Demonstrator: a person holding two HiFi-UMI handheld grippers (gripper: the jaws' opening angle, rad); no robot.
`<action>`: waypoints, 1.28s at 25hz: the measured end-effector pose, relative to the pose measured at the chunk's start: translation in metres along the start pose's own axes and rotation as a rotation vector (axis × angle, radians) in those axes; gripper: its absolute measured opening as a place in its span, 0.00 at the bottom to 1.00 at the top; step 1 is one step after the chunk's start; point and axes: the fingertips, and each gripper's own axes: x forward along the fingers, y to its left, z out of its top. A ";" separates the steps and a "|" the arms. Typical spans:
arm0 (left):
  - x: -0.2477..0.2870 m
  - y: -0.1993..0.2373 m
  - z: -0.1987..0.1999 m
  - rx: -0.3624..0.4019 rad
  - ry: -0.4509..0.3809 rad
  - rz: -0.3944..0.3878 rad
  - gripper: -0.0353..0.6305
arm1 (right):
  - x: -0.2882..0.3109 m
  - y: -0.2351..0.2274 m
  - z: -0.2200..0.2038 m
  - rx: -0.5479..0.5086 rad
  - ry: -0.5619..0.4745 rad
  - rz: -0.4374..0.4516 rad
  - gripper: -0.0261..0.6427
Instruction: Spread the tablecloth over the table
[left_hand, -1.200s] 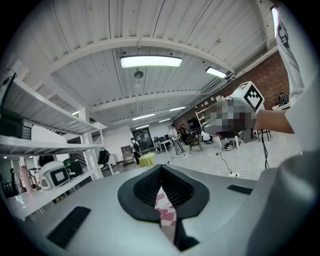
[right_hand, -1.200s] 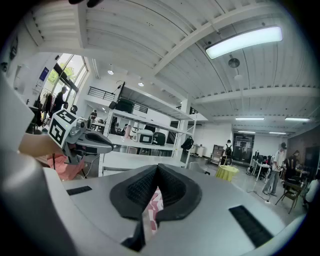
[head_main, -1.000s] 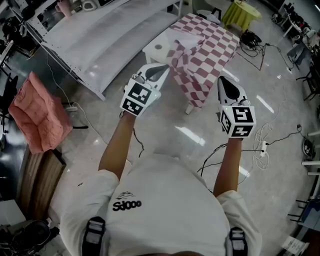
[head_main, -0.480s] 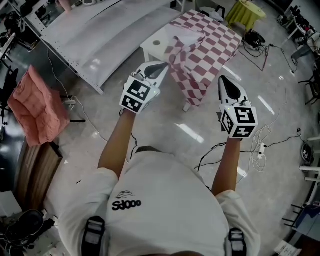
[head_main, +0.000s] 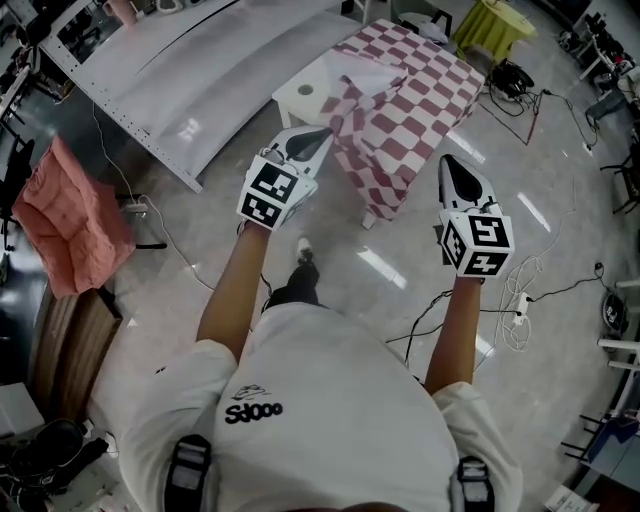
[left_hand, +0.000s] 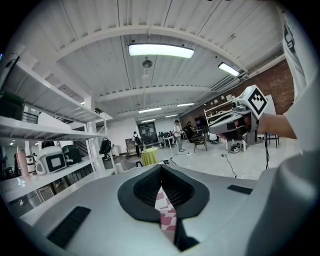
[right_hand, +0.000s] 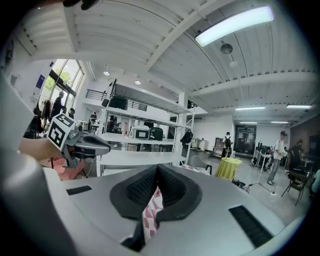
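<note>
The left gripper (head_main: 322, 134) and right gripper (head_main: 447, 160) are each pinched shut on the tablecloth's (head_main: 405, 95) near edge, held well apart, likely to pull it wide; it drapes ahead over the table (head_main: 300, 92), bare beyond the left one

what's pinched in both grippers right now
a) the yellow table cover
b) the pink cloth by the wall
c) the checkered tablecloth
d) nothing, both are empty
c: the left gripper and the right gripper each show jaws shut on a strip of the red-and-white checkered tablecloth.
</note>
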 end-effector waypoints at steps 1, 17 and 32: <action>0.007 0.005 -0.002 -0.001 0.000 -0.001 0.09 | 0.008 -0.003 -0.002 -0.005 0.006 -0.002 0.07; 0.171 0.160 -0.004 0.007 -0.023 -0.074 0.09 | 0.195 -0.093 0.025 -0.013 0.030 -0.106 0.07; 0.274 0.241 -0.043 -0.021 0.030 -0.179 0.09 | 0.318 -0.130 0.010 0.030 0.136 -0.146 0.07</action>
